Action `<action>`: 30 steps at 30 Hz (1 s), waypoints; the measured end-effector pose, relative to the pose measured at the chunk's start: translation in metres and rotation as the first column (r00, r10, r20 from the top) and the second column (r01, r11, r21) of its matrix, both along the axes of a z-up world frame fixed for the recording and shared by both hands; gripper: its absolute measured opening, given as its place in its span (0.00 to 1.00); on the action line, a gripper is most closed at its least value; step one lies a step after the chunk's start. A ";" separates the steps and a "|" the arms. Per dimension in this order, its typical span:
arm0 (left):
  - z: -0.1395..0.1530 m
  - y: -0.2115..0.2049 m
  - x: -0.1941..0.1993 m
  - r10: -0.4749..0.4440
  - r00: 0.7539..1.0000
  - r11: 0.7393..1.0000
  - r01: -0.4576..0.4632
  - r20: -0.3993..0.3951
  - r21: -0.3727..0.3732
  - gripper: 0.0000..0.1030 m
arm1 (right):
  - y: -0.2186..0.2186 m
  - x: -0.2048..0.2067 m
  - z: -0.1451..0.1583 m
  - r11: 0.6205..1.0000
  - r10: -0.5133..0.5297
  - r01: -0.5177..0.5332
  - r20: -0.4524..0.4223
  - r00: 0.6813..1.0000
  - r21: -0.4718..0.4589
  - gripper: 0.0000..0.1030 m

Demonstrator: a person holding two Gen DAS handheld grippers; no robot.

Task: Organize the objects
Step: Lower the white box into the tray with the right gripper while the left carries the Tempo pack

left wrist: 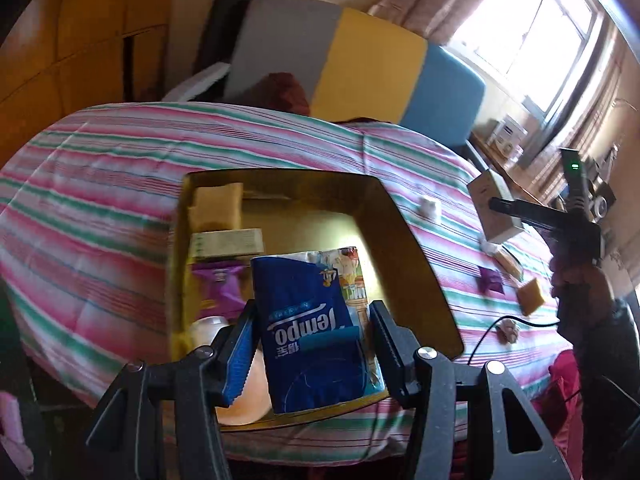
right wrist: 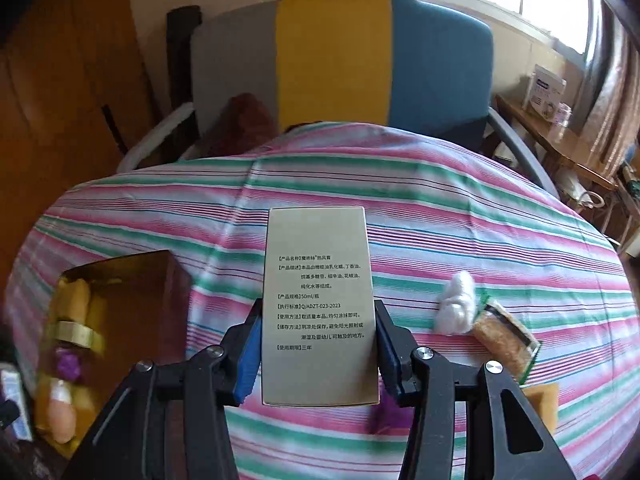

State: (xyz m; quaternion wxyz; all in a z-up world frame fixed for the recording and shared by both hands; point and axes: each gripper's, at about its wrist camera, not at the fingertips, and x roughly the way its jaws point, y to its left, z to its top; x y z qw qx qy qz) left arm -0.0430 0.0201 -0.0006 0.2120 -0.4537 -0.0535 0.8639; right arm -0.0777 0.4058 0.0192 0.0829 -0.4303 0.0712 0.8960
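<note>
Right wrist view: right gripper (right wrist: 318,354) pinches the beige printed carton (right wrist: 318,304) above the striped cloth (right wrist: 440,220), left gripper (left wrist: 312,356) clamps the blue tissue pack (left wrist: 308,332) over the cardboard box (left wrist: 416,264); step judged mid-transfer, next carry carton leftward into box.
</note>
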 end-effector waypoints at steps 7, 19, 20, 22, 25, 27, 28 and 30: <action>-0.004 -0.044 0.004 0.080 0.997 0.996 -0.080 -0.013 0.026 0.53 | -0.131 -0.014 0.003 0.963 0.265 -0.263 0.024 0.964 -0.053 0.49; -0.018 -0.065 0.009 0.098 0.995 0.994 -0.097 -0.015 0.053 0.53 | -0.236 -0.066 -0.063 0.940 0.341 -0.331 0.161 0.926 -0.081 0.49; -0.018 -0.068 0.010 0.101 0.995 0.993 -0.100 -0.015 0.055 0.53 | -0.239 -0.068 -0.065 0.941 0.337 -0.330 0.166 0.927 -0.072 0.49; -0.018 -0.069 0.010 0.106 0.994 0.993 -0.105 -0.019 0.053 0.53 | -0.244 -0.072 -0.068 0.945 0.328 -0.324 0.171 0.929 -0.054 0.49; -0.019 -0.069 0.013 0.102 0.995 0.994 -0.100 -0.024 0.048 0.53 | -0.247 -0.082 -0.074 0.950 0.311 -0.308 0.180 0.933 -0.043 0.49; -0.020 -0.069 0.013 0.101 0.995 0.994 -0.100 -0.022 0.045 0.53 | -0.251 -0.090 -0.079 0.954 0.300 -0.299 0.193 0.934 -0.038 0.49; -0.021 -0.069 0.013 0.101 0.995 0.994 -0.100 -0.018 0.045 0.53 | -0.253 -0.093 -0.082 0.955 0.295 -0.294 0.199 0.935 -0.031 0.49; -0.023 -0.070 0.013 0.104 0.995 0.994 -0.103 -0.013 0.045 0.53 | -0.258 -0.099 -0.087 0.956 0.292 -0.292 0.210 0.933 -0.031 0.49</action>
